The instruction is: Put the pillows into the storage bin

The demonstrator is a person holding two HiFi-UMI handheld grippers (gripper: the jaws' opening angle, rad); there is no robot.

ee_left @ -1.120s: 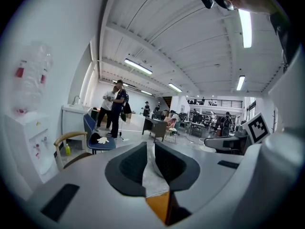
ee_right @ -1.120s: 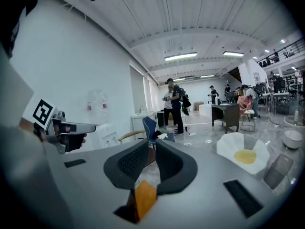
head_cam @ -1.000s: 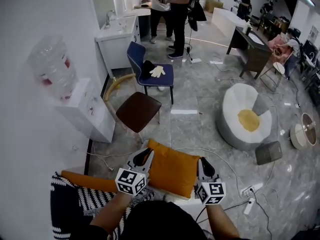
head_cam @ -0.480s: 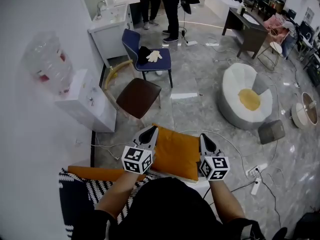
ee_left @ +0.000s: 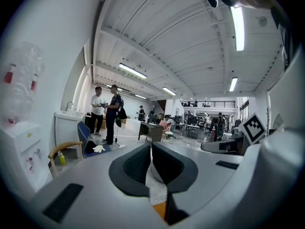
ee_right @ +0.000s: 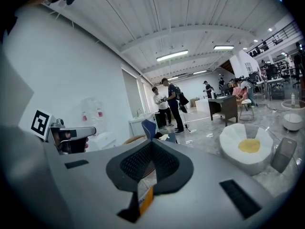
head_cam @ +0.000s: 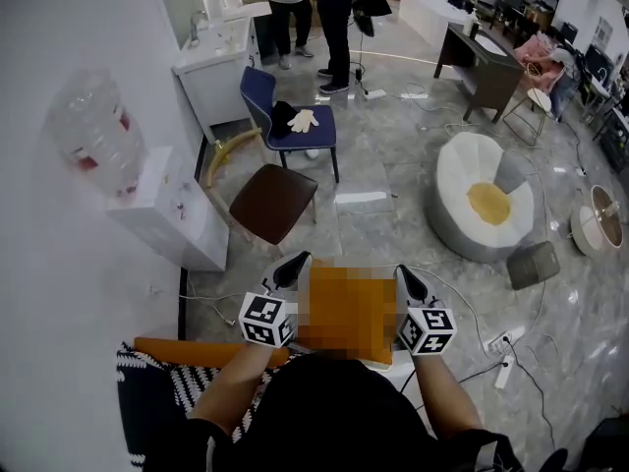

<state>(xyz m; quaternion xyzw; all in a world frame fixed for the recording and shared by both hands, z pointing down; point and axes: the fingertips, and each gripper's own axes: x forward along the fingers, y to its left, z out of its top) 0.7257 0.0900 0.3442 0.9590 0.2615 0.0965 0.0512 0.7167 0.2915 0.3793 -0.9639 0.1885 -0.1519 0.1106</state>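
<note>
**Orange pillow gripped at both edges above a cluttered floor**

Closest to me, back from my left fingers (ee_left: pixel 133 166) and off to their left, a second orange pillow (head_cam: pixel 187 350) lies touching a black-and-white zigzag cushion (head_cam: pixel 162 391).

My left fingers are pressed together on one side edge of the orange pillow (head_cam: pixel 349 308). A sliver of orange cloth and a pale seam show in the slit between them. My right fingers (ee_right: pixel 167 163) are clamped shut on the opposite edge, with a white tag and a strip of orange caught between them. The pillow spans the gap between the two pairs, clear of the floor.

Just right of my right fingers and below them, a white power strip (head_cam: pixel 501 367) lies on the grey marble floor (head_cam: pixel 393 165).

Just beyond my left fingers stands a brown chair (head_cam: pixel 273 205). To their left is a white water dispenser (head_cam: pixel 162 209) against the wall.

Beyond my right fingers and well off to their right sits a round white floor seat (head_cam: pixel 462 180) with a yellow centre.

Farther out, past the brown chair, a blue chair (head_cam: pixel 257 96) carries a white glove (head_cam: pixel 305 119).

Farthest from both pairs of fingers, two people (head_cam: pixel 334 18) stand together by a white counter (head_cam: pixel 211 67).
</note>
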